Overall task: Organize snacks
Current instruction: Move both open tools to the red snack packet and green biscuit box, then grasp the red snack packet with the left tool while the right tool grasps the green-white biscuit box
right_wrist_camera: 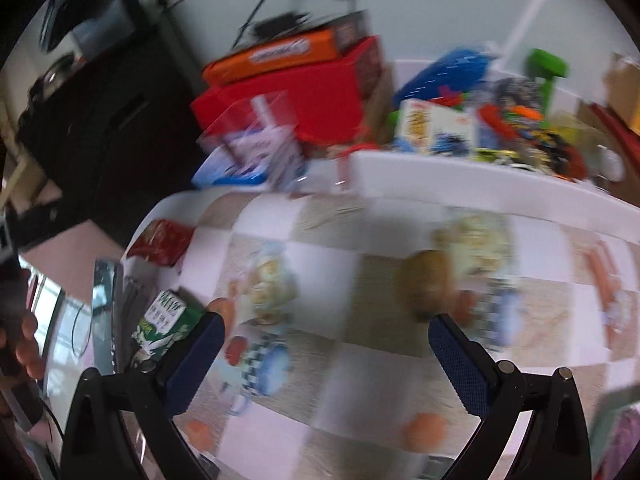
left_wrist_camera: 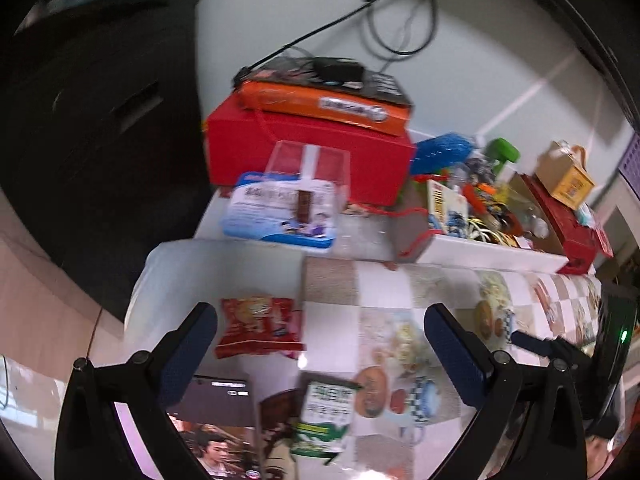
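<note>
A red snack packet lies on the table's white left part, between my left gripper's fingers and a little ahead of them. A green-and-white snack pack lies nearer, on the checked tablecloth. My left gripper is open and empty above them. My right gripper is open and empty over the cloth. In the blurred right wrist view the green pack sits by the left finger and the red packet lies farther left.
A phone showing video lies near the table's front. A clear box over a blue-and-white pack stands at the back, before a red box with an orange carton. A white tray of mixed items stands back right.
</note>
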`<state>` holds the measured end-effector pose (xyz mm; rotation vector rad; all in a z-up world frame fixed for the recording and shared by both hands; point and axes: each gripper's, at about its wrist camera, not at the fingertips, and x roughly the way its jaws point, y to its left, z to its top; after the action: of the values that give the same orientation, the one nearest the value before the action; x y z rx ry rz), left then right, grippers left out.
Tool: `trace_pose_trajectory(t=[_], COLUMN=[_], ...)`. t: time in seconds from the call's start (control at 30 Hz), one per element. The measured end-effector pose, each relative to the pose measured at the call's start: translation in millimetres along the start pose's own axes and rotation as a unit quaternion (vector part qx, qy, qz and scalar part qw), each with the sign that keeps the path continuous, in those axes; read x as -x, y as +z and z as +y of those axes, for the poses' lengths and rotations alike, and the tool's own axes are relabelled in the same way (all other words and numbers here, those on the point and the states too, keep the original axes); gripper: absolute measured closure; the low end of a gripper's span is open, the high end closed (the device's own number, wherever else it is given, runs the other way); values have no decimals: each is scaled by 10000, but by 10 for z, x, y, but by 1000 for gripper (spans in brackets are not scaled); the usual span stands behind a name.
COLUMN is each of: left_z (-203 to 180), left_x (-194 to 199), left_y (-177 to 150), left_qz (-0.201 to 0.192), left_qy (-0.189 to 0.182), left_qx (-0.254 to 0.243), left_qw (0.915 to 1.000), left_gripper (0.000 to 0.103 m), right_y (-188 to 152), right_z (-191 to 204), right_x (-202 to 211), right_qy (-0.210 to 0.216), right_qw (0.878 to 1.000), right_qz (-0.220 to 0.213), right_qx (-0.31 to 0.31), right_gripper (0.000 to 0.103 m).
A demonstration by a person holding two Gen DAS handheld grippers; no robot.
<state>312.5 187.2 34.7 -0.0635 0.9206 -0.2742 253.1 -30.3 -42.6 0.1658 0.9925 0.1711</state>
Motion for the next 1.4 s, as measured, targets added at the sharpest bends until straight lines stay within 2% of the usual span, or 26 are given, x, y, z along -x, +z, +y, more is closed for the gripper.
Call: trace_pose_trajectory(t=[0.2,0.3,0.43,0.6,0.87,1.03,1.17,1.27,1.3,1.37,1.4], left_z=[187,270,365,446,495,460,413,339,314,267,237], left_x=[-56,-80,-122,-155,-235,-332,-424,-509,-534,-590,-631], left_y=[-31,-39,-31,-41,-9,-2,17,41,45,51,52], left_qz=[110,204,302,365,441,603,739,874,900,961,1018], left_qy=[111,52,43,71,49,121,143,261,282,275,277], left_qx=[42,138,262,323,442,439,462,441,432,411,394], left_qw=[9999,9997,9992,9988,9980,9971,9961,9949,9946,9941,9936], left_gripper=[0,0,0,0,0,0,0,1,2,10,13], right_y=[-92,-168,-261,-349,-280,-220,-152,-105,-88,-59,-41], right_z=[554,785,1015,1167,1177,1088,962,858,808,737,698], right_x=[-274,-367,-453,-650,-726,-738,-738,-741,-738,-737,-738], right_qy=[540,830,999,907,551,487,461,416,396,346,315], right_qw=[9963,9924,9874,9842,9854,9870,9894,9909,9914,9925,9929], right_qz=[156,270,367,506,275,143,90,67,58,64,68], right_qx=[650,867,1172,1432,1585,1525,1373,1281,1246,1170,1142], right_gripper=[0,0,0,0,3,20,24,33,41,53,55])
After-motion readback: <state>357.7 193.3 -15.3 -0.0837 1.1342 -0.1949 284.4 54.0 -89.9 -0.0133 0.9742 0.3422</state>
